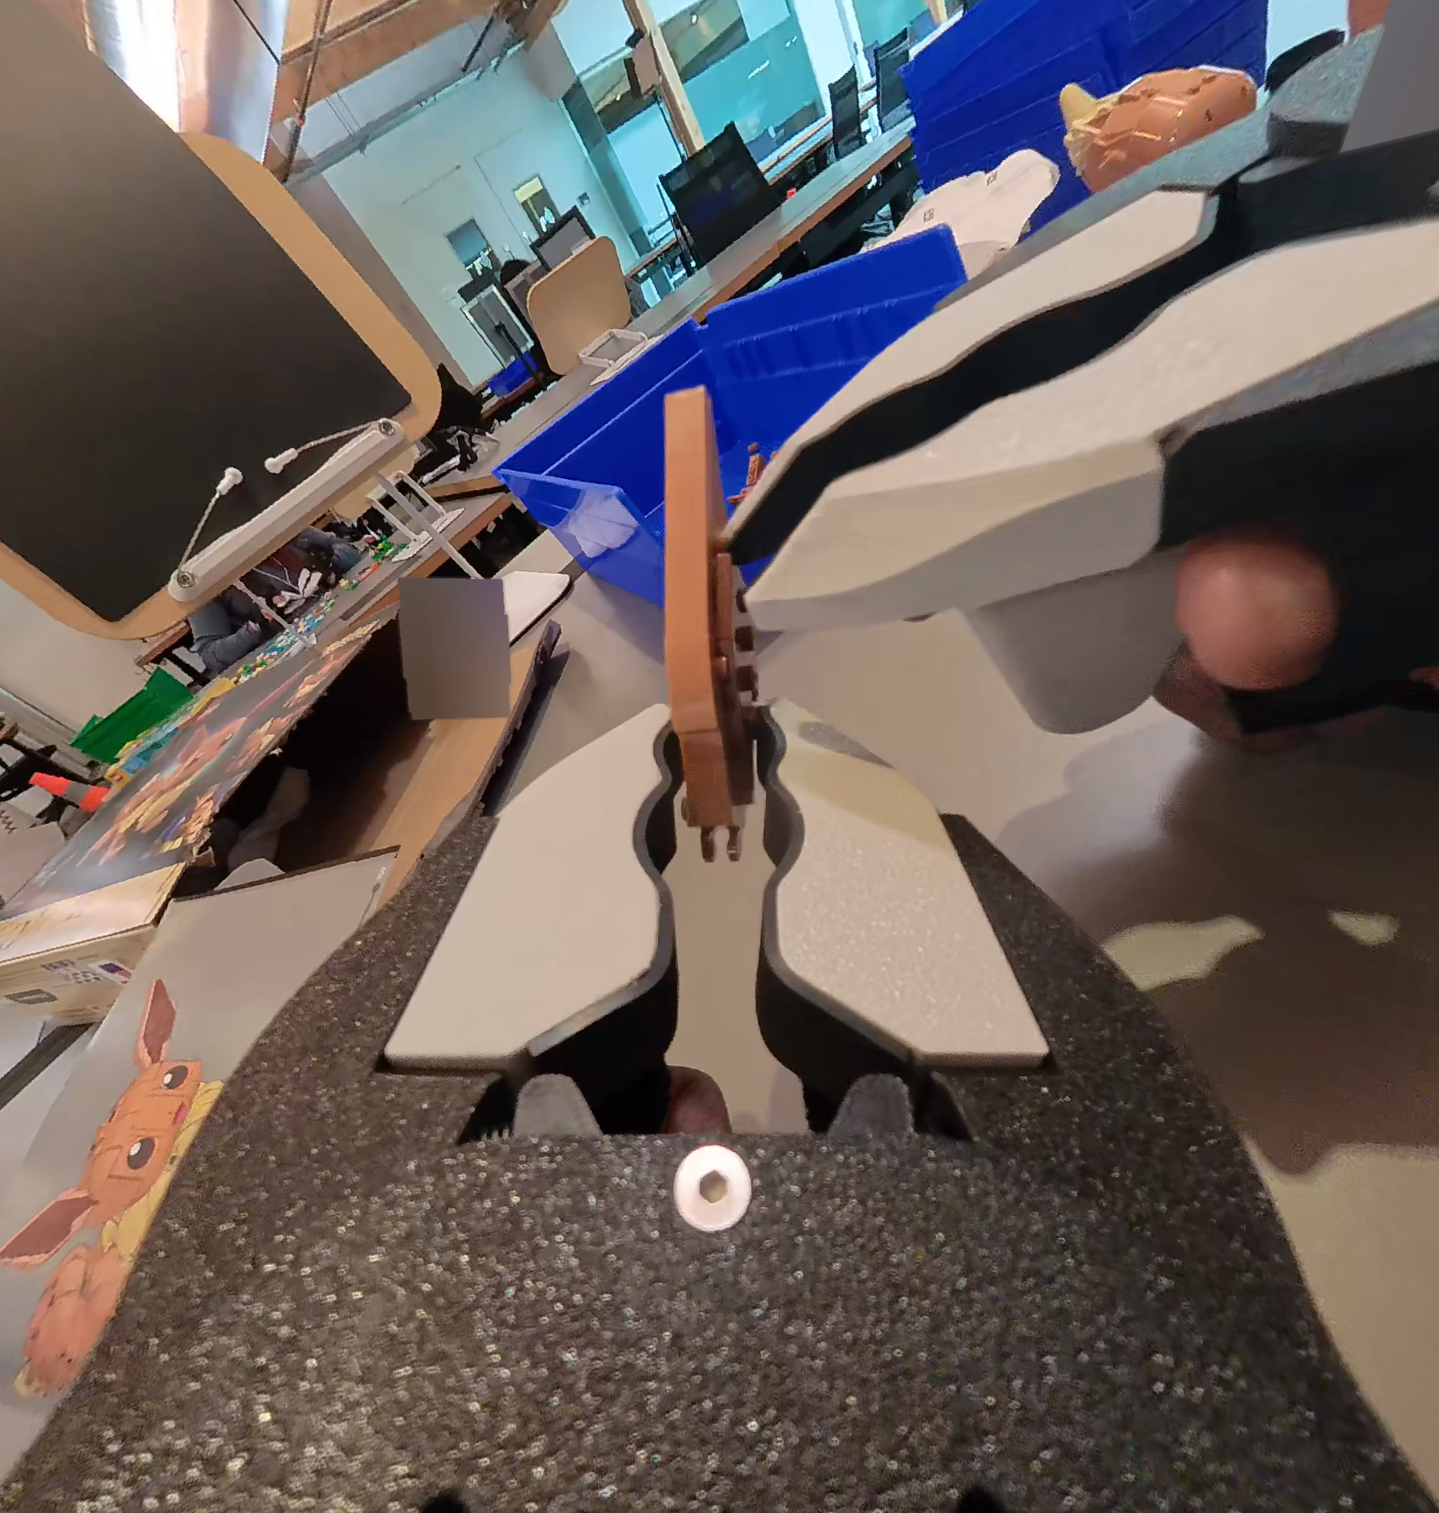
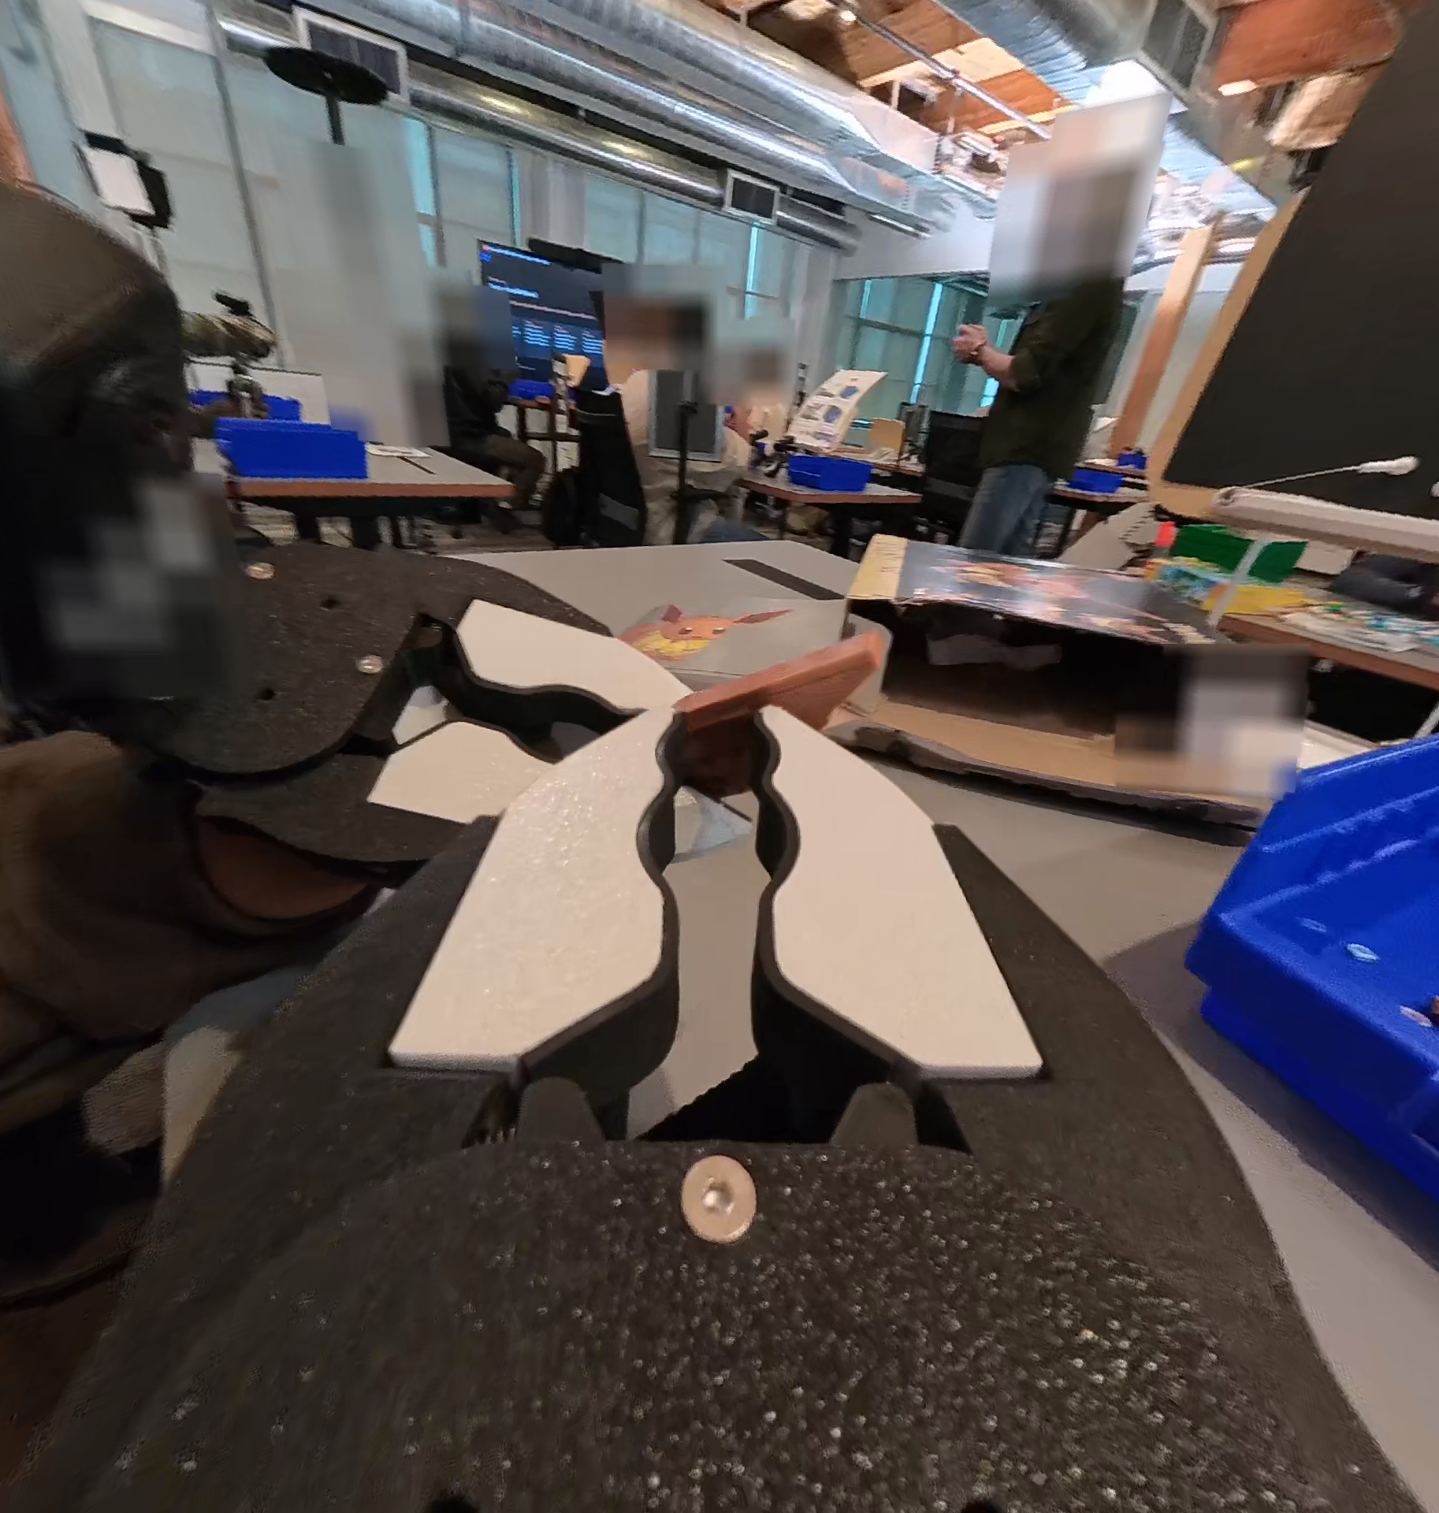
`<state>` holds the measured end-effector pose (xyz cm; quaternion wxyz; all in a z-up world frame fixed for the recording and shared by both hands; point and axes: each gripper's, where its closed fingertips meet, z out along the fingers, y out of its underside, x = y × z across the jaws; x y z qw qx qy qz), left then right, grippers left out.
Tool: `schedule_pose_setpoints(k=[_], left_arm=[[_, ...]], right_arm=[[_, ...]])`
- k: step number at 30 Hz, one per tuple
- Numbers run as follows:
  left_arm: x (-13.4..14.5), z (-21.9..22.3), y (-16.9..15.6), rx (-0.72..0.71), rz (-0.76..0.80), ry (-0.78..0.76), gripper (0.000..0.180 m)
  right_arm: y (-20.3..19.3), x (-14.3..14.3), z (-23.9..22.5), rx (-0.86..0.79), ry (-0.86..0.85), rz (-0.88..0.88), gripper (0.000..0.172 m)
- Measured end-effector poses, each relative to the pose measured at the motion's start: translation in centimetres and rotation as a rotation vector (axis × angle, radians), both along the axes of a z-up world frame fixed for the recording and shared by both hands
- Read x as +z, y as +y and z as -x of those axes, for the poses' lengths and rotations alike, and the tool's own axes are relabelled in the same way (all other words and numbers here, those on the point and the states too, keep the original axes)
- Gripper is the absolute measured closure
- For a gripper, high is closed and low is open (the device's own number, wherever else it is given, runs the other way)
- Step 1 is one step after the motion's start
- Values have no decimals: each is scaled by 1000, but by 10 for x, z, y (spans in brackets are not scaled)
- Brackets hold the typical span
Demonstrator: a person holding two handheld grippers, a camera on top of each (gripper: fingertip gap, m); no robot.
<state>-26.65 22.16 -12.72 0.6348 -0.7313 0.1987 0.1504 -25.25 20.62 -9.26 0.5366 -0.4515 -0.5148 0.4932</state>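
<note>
Grey table, blue bin at right, torn printed box beyond. Both tongs narrow: left gripper and right gripper clamp same brown brick assembly, above table.

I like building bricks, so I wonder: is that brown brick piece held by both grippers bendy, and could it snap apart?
Probably stiff: the brown brick piece stands straight above the left gripper without sagging. It looks built from a flat plate with smaller studded parts on one side, so hard twisting might pop them off. It likely weighs little, being thin; the right gripper grips it too.
</note>
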Motion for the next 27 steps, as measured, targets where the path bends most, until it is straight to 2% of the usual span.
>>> schedule_pose_setpoints(k=[6, 7, 8, 12, 15, 19, 27], left_arm=[[-4, 0, 0, 2, 22, 10, 164], [-3, 2, 1, 11, 16, -1, 164], [0, 3, 0, 12, 5, -18, 164], [-3, 8, 0, 26, 24, -38, 164], [-4, 7, 1, 24, 30, -31, 164], [-2, 6, 0, 12, 16, -47, 164], [0, -6, -2, -151, 50, -342, 163]], right_arm=[[3, -5, -2, 20, -30, 10, 163], [-4, -10, 0, 62, -64, -9, 172], [-12, -20, 3, 99, -118, -31, 172], [-14, -24, 6, 21, -133, -180, 171], [-6, -23, 6, -1, -129, -126, 158], [6, -14, 2, -15, -82, -1, 153], [11, -10, 0, -30, -51, 30, 154]])
